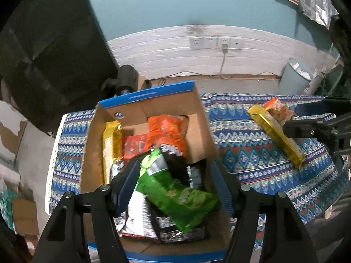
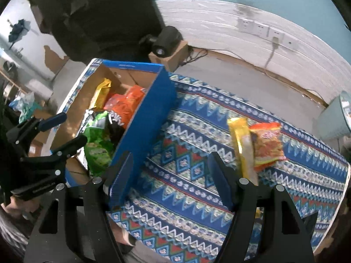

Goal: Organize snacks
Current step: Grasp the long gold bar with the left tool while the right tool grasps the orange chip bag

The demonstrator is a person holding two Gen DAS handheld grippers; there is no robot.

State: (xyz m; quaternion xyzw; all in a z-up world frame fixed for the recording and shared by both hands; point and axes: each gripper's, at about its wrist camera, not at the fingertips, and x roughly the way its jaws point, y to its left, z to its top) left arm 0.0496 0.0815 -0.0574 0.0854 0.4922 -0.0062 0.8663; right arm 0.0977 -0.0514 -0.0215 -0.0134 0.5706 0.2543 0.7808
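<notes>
While the patterned tablecloth (image 2: 186, 153) carries everything, the blue cardboard box (image 2: 144, 118) fills its left side, already packed with snacks, a green chip bag (image 1: 175, 188) lying on top. Left gripper (image 1: 175, 182) hangs spread over that bag, pads clear of it. Right gripper (image 2: 171, 175) gapes empty above bare cloth. Near the right edge wait the gold wafer pack (image 2: 241, 144) and orange snack packet (image 2: 267, 144), touching. Both look light and crinkly; pinching the gold one across its narrow middle seems best.
</notes>
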